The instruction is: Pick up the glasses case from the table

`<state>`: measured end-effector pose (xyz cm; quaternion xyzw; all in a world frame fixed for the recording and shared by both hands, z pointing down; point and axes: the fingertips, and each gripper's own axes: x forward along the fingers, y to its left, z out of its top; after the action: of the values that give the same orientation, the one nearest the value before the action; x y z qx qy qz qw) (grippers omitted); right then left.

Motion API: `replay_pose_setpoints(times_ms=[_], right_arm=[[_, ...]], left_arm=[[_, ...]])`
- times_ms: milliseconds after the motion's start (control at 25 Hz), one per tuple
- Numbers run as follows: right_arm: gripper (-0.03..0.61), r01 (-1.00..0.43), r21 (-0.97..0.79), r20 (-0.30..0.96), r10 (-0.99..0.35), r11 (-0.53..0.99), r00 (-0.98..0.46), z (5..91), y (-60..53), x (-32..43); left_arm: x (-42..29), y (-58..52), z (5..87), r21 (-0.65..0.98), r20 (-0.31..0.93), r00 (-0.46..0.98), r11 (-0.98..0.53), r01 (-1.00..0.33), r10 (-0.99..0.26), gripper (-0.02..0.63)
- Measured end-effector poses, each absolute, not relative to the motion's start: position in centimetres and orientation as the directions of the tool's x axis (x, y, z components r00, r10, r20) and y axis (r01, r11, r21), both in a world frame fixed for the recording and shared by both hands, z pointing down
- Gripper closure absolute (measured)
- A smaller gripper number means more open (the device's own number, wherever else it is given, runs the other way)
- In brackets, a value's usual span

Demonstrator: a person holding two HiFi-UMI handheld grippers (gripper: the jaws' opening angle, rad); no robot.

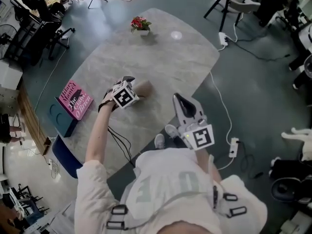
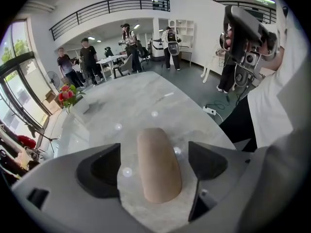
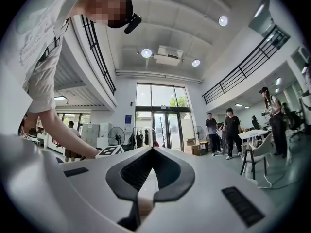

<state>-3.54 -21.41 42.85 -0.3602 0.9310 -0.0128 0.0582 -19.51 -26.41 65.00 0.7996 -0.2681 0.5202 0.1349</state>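
One table (image 1: 161, 57) carrying one glasses case (image 1: 144, 87), one pink book (image 1: 75, 100) and one pot of flowers (image 1: 141, 25). Two grippers out there: left gripper (image 2: 154, 159), right gripper (image 1: 181, 101).

Near the left end of the worktop (image 1: 161, 48) there's a pink book (image 1: 75, 100) with black lettering across its cover. From here only the word "The" in the middle of the title comes through, and the lines above and below it are too small to read. The person's pale shirt (image 1: 168, 182) carries big faded letters, something like an "O" and an "E", though I can't be sure, and the print on the small blue sign (image 3: 127, 119) beside the glass doors is too tiny to make out.
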Motion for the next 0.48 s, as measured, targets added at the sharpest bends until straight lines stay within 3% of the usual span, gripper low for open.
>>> replay_pose_setpoints(times_ms=[240, 480], right_arm=[[0.577, -0.682, -0.087, -0.084, -0.687, 0.726, -0.721, 43.7, -21.3, -3.0], [0.577, -0.711, -0.095, -0.070, -0.717, 0.697, -0.693, 44.2, -21.3, -1.8]], left_arm=[[-19.6, -26.5, 67.9, -0.011, 0.941, 0.275, -0.827, -0.562, -0.200, 0.196], [-19.1, -27.9, 68.7, -0.028, 0.949, 0.250, -0.841, -0.540, -0.192, 0.196]])
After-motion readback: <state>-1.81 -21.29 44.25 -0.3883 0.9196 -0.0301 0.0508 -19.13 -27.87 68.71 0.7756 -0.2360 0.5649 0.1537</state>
